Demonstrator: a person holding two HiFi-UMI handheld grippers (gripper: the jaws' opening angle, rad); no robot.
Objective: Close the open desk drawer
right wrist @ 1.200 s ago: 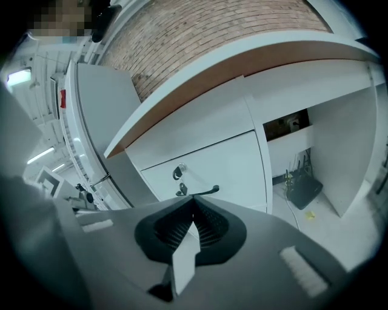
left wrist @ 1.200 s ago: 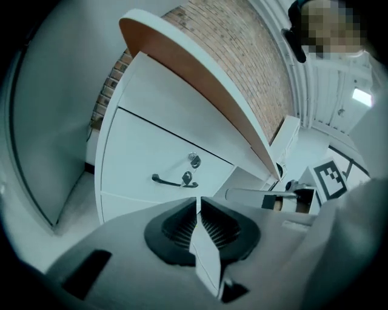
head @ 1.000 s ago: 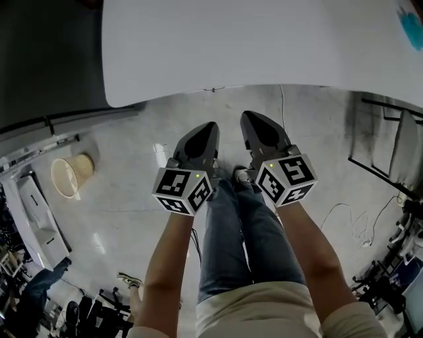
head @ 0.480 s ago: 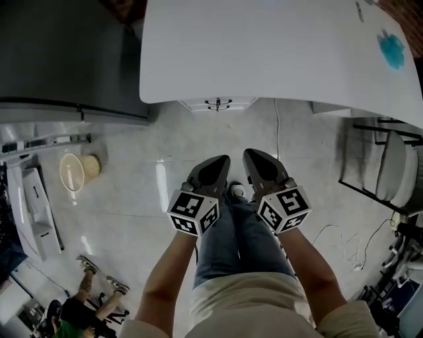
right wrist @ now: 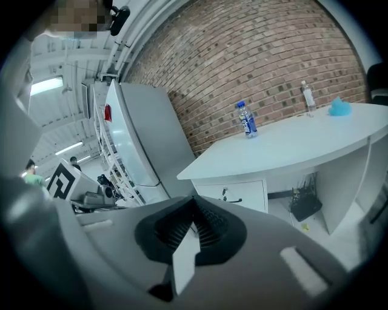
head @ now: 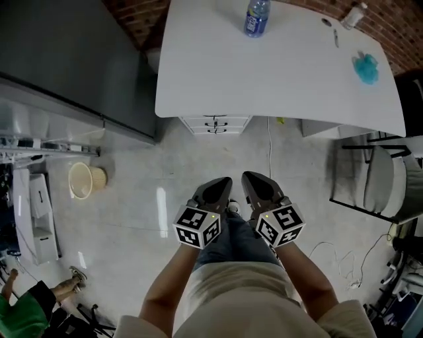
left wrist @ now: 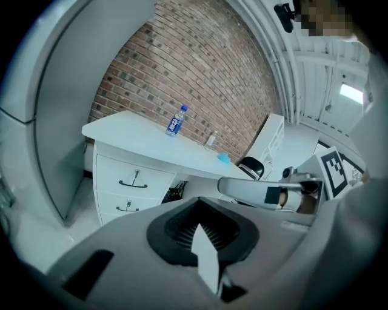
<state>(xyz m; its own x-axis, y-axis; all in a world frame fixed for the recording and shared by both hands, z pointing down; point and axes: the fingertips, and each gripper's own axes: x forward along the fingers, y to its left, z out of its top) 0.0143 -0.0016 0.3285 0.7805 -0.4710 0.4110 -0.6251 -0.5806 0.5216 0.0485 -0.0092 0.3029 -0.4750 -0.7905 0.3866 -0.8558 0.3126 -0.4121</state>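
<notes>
Both grippers were shut tight with nothing in them. The left gripper and the right gripper were side by side above the person's legs, pointing toward the white desk. The drawers sat under the desk's left end in the head view, well apart from the grippers. Their two fronts looked flat and pushed in. A water bottle stood on top.
</notes>
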